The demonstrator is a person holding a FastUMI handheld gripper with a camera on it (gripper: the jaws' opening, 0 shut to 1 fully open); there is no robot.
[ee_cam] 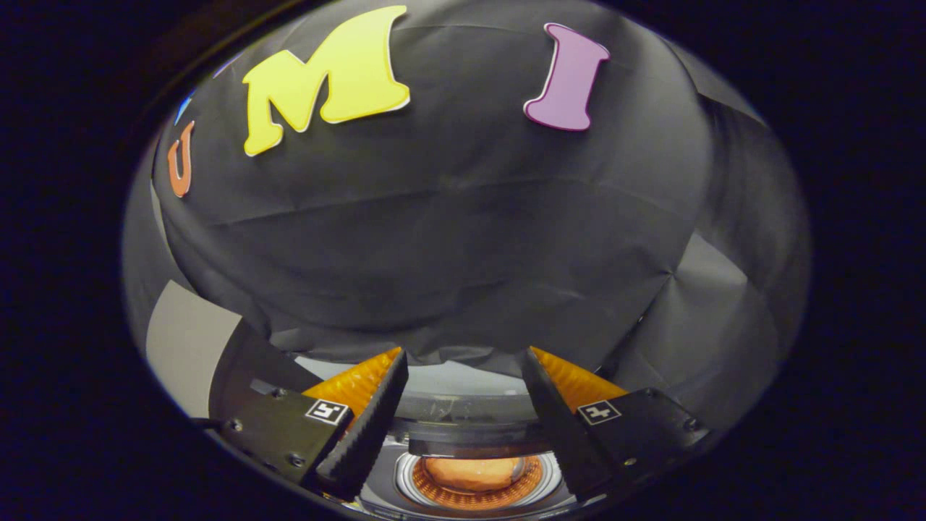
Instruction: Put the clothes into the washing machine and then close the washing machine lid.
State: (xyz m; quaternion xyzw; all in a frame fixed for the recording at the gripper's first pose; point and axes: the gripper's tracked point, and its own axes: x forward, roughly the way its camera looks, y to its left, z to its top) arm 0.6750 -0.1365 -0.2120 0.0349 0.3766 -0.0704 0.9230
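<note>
My gripper is open and tilted up towards the booth wall, with nothing between its fingers. Low down between the fingers lies the washing machine's round opening, ringed by a ribbed orange drum. An orange-brown bundle of clothes rests inside the drum. Just beyond the opening, a dark band and a pale glossy panel rise between the fingers. This panel looks like the raised lid, though I cannot tell for sure. The fingers hang above the machine and touch nothing.
The black cloth wall stands close behind the machine, with folds hanging down to the fingertips. A pale wall strip shows at the left beside a dark curved edge.
</note>
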